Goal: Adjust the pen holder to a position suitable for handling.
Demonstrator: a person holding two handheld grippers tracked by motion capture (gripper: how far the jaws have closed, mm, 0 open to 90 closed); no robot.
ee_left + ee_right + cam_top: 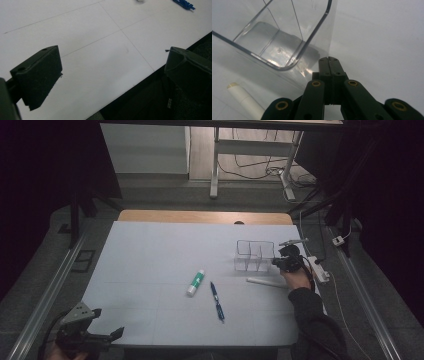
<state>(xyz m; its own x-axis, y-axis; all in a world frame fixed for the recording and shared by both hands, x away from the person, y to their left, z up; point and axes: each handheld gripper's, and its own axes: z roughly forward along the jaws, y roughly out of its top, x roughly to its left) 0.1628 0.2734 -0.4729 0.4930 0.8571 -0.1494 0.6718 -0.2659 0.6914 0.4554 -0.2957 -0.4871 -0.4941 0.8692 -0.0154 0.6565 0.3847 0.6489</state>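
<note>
A: Where's the clear organizer (255, 256)?
B: On the white sheet (150, 270), the right gripper (329, 60) just beside its corner, jaws pressed together on nothing.
A: Anything inside?
B: Looks empty, though dim. A white pen (266, 282) lies near it; glue stick (195, 283) and blue pen (217, 301) farther off.
A: Left gripper (112, 72)?
B: Wide open over the sheet's edge.

No text can be read; a small white print on the left gripper (186, 72) is too blurred.

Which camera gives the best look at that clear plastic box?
The right gripper view: the clear box is close, its dividers and rim plain. The high view shows it small, beside the right claw.
</note>
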